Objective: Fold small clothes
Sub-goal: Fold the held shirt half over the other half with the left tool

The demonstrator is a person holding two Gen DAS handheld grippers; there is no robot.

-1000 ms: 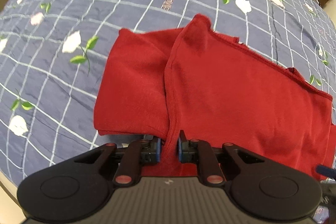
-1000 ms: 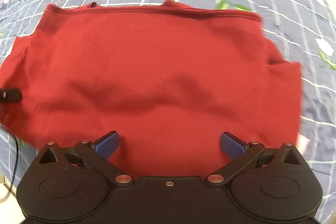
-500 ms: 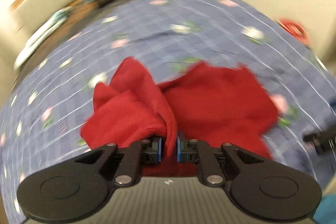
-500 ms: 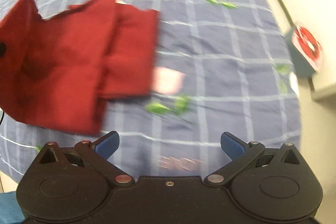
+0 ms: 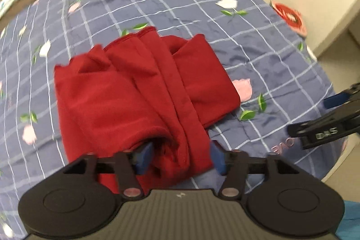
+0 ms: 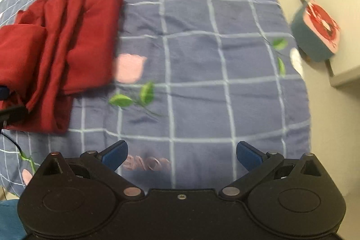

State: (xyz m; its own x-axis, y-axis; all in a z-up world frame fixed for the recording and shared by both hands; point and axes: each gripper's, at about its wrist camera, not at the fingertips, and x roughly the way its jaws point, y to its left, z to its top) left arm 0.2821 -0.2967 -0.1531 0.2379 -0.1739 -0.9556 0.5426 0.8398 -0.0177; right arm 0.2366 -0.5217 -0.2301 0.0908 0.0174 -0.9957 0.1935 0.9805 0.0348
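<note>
Left gripper (image 5: 181, 158): jaws parted, blue pads either side of the near bunched edge of the red garment (image 5: 139, 91), not clamping it. Right gripper (image 6: 181, 155): jaws wide apart, holding nothing, over bare bedspread (image 6: 202, 60). The red garment lies folded in rumpled layers on the blue checked floral bedspread, to the left in the right wrist view, well apart from that gripper. A teal box with a red-and-pink top (image 6: 317, 30) sits off the bed's far right edge.

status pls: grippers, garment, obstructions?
Left gripper open, straddling garment's near edge. Right gripper open, over bare bedspread. Garment bunched, fold unfinished. Nothing in the way.
</note>
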